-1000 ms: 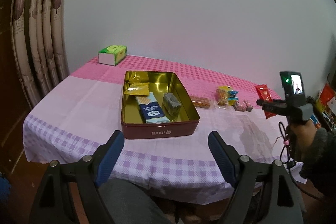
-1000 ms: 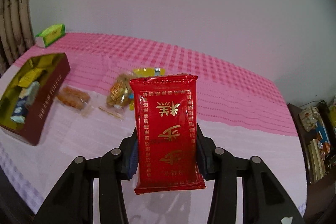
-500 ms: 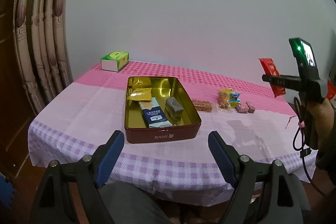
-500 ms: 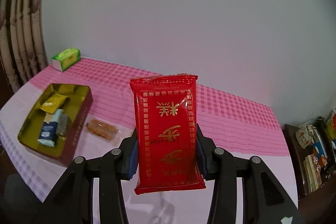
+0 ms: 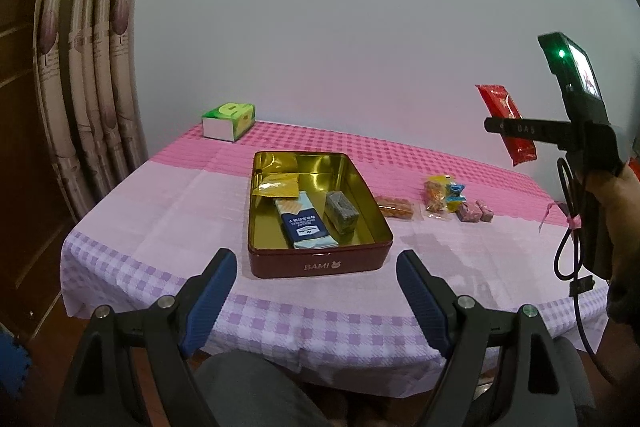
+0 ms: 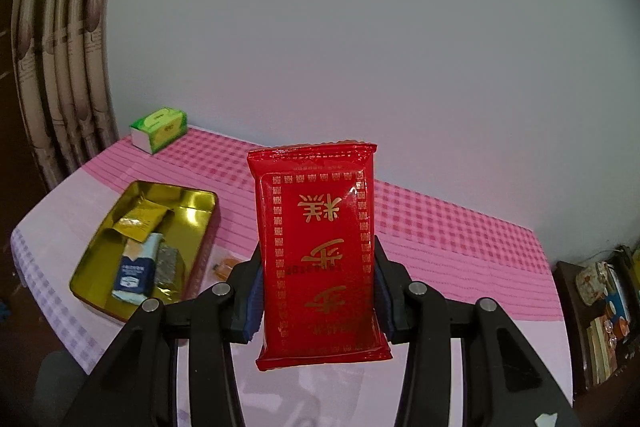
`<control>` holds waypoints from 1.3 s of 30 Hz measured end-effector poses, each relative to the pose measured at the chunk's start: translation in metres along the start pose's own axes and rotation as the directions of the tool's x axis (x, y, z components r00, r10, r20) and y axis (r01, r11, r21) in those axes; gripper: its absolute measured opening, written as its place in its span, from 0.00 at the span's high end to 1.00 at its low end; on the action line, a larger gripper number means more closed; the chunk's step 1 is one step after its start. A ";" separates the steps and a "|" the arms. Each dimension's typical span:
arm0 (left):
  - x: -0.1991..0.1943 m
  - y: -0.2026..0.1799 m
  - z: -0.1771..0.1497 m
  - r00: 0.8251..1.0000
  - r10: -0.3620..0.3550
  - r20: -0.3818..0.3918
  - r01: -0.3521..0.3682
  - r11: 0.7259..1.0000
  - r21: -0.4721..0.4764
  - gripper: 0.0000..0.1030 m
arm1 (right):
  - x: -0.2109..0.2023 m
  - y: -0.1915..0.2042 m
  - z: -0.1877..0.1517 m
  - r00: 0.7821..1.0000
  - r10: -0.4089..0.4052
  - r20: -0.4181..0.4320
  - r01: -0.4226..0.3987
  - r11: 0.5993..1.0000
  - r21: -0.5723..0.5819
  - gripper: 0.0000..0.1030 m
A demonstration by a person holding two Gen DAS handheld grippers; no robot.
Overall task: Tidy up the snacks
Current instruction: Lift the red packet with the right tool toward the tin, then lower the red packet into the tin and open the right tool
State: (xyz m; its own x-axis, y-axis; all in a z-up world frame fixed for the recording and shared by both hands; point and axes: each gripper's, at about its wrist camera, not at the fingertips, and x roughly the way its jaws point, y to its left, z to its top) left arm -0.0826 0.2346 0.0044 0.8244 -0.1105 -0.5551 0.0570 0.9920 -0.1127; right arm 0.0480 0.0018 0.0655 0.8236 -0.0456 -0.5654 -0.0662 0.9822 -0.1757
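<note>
Your right gripper (image 6: 318, 291) is clamped on the red snack packet (image 6: 318, 255), pads squeezing its long sides near the bottom, held up in the air right of the tin (image 5: 320, 267) on the table. It looks like light, glossy, slippery foil with something crushable inside, so don't squeeze harder. Your left gripper (image 5: 316, 291) hangs empty, jaws wide apart, in front of the tin.
</note>
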 end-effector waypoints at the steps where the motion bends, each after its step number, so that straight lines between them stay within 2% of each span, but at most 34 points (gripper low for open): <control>1: 0.000 0.000 0.000 1.000 0.002 0.001 -0.002 1.000 -0.001 0.19 | -0.001 0.003 0.001 1.000 -0.001 0.003 0.001 1.000 -0.005 0.60; 20: -0.001 0.008 0.002 0.999 0.036 0.009 -0.036 0.999 -0.025 0.19 | 0.007 0.060 0.015 0.998 0.062 -0.007 -0.063 0.996 -0.064 0.60; 30: 0.007 0.020 0.001 0.996 0.085 -0.019 -0.085 0.995 -0.057 0.18 | 0.046 0.107 0.014 0.994 0.096 -0.059 -0.103 0.988 -0.113 0.60; 39: 0.020 0.035 -0.003 0.991 0.114 -0.072 -0.120 0.989 -0.090 0.19 | 0.100 0.148 0.007 0.983 0.118 -0.139 -0.138 0.979 -0.148 0.60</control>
State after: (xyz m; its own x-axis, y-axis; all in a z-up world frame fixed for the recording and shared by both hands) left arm -0.0656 0.2665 -0.0127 0.7827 -0.0010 -0.6224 -0.0934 0.9885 -0.1191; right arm 0.1247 0.1437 -0.0118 0.7234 0.0454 -0.6889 -0.2619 0.9413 -0.2129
